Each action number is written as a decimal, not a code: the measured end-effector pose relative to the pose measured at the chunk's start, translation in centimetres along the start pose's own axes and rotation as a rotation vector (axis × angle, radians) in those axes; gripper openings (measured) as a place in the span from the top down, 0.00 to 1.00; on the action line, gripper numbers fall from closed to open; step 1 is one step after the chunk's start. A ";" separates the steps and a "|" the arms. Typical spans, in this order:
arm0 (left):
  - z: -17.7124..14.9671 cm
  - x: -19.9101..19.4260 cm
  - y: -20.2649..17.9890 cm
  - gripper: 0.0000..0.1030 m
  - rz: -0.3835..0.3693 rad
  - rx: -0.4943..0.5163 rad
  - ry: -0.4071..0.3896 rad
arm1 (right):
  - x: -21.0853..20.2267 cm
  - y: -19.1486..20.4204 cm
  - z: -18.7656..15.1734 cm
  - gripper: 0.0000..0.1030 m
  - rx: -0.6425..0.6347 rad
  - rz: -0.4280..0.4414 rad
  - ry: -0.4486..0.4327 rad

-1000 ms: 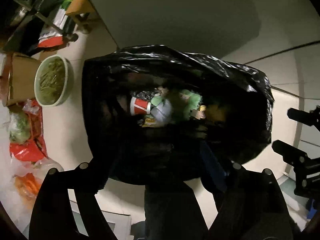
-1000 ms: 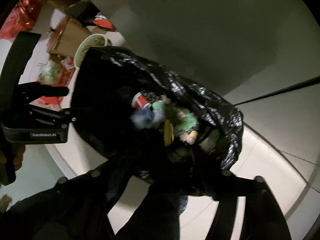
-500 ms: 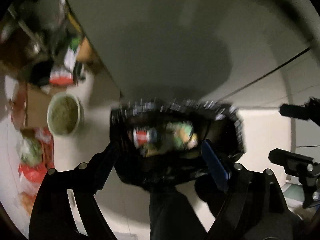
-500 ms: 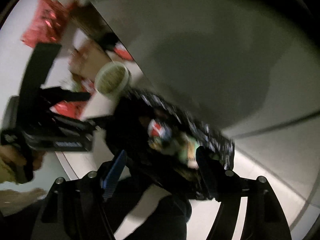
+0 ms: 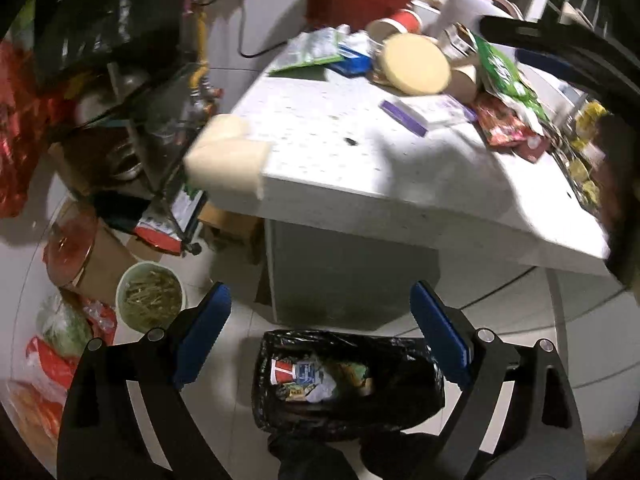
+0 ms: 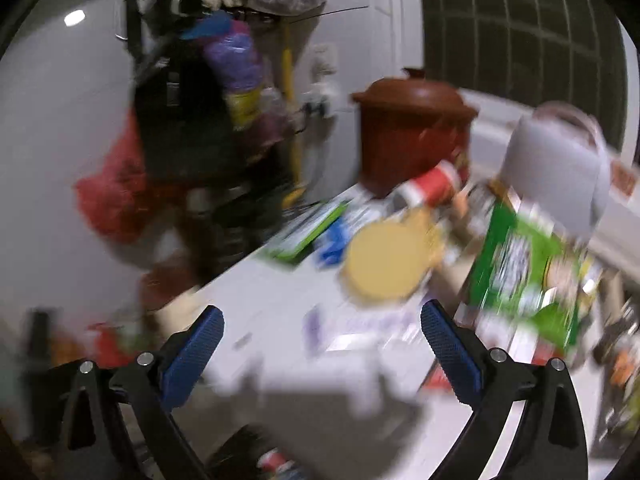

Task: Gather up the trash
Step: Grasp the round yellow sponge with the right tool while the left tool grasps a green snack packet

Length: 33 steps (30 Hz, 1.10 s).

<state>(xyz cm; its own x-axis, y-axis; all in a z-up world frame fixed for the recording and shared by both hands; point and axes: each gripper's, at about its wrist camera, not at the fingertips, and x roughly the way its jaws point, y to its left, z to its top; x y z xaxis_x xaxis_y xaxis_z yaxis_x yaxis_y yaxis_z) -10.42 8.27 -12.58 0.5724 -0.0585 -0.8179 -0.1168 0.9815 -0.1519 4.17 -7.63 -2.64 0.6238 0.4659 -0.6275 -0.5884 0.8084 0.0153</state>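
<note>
A black trash bag stands open on the floor below the table, with a red cup and wrappers inside. My left gripper is open and empty, high above the bag. On the white table lie a round yellow lid, a green wrapper, a red wrapper, a purple-edged box and a red cup. My right gripper is open and empty, in front of the table. The right wrist view is blurred; the yellow lid and green wrapper show there.
A brown lidded pot stands at the table's far end. A foam pad covers the table corner. On the floor at left are a bowl of greens, a cardboard box and red bags.
Both grippers have let go of the bag's rim and opened. Both have lifted and tilted up from the bag towards the tabletop. The bag now stands alone on the floor.
</note>
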 end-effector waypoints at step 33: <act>10.5 -0.1 3.5 0.14 -0.037 -0.058 -0.127 | -2.3 -3.6 1.1 0.21 0.135 0.009 0.055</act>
<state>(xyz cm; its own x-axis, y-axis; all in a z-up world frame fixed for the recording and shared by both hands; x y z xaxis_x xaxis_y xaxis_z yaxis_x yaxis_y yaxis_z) -2.31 13.61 -7.19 0.6747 -0.0676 -0.7350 -0.1382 0.9666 -0.2158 5.41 -11.22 -0.39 0.5871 0.4561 -0.6687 -0.5171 0.8469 0.1236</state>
